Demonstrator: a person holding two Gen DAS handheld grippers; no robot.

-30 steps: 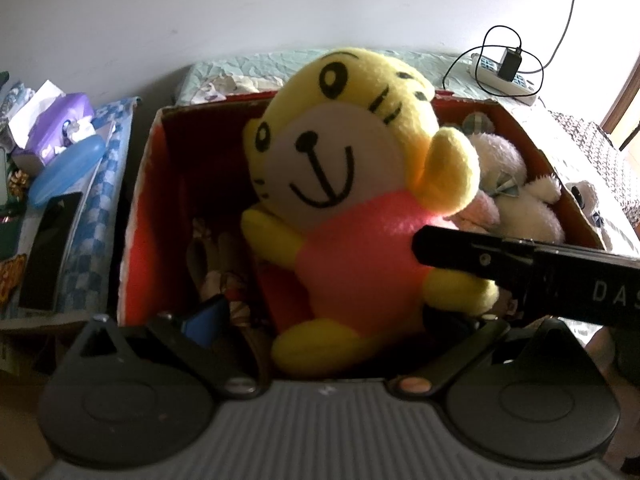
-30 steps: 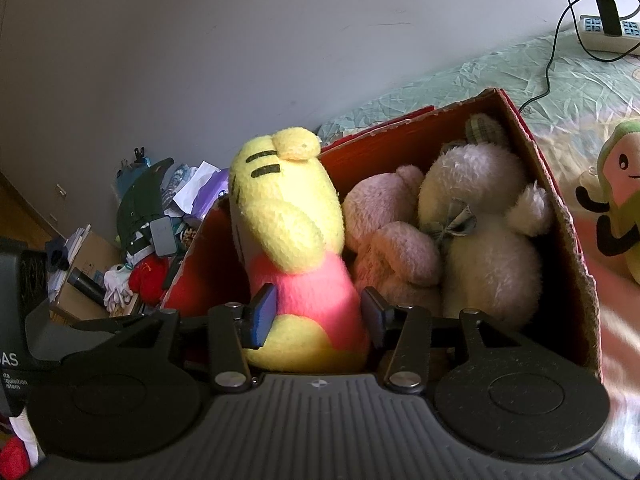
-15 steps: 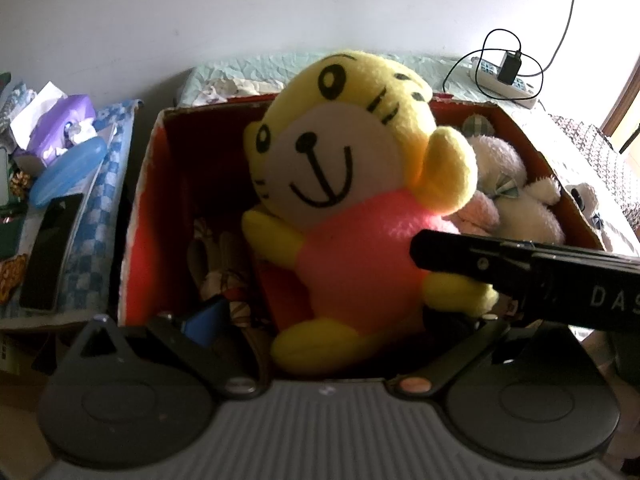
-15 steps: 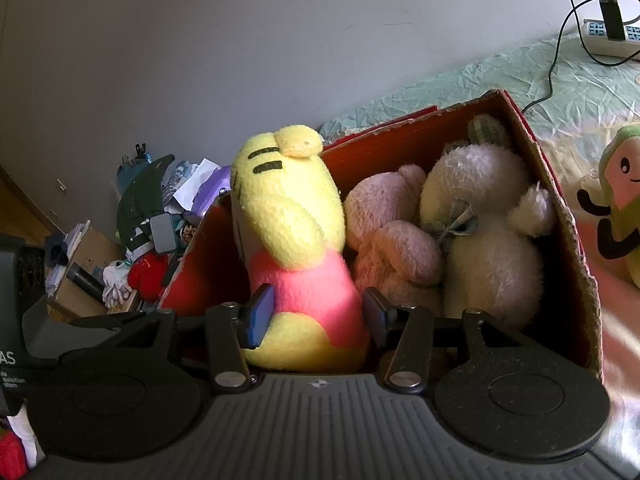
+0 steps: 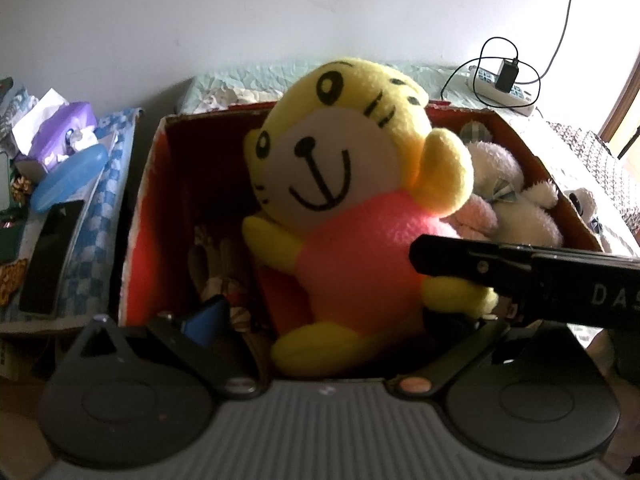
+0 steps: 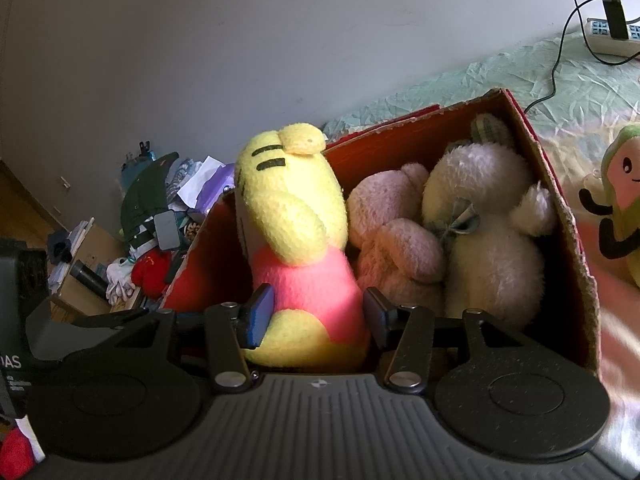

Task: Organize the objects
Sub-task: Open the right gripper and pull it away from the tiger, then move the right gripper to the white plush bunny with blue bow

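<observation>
plush tiger (image 6: pixel 296 248), yellow with a pink shirt, sat upright in the red cardboard box (image 6: pixel 560 208), at the box's near side. right gripper (image 6: pixel 316 316) bracketed the tiger's lower body: one blue-padded finger (image 6: pixel 260 316) lay against its flank, the other finger (image 6: pixel 376 316) stood just beside the opposite flank; whether the pads actually pressed into the plush could not be told. left gripper (image 5: pixel 320 320) was spread wide, its blue-padded finger (image 5: pixel 206 318) well apart from the tiger and down in the box's shaded left portion.

pink plush (image 6: pixel 396 240) touched the tiger's side, and the white plush (image 6: pixel 492 232) filled the remaining width up to the box wall. open room in the box remained only on the tiger's other side, in the left wrist view. avocado plush (image 6: pixel 620 200) lay outside the box on the bedcover (image 6: pixel 460 84). power strip (image 5: pixel 504 88) lay on the bed behind the box.
</observation>
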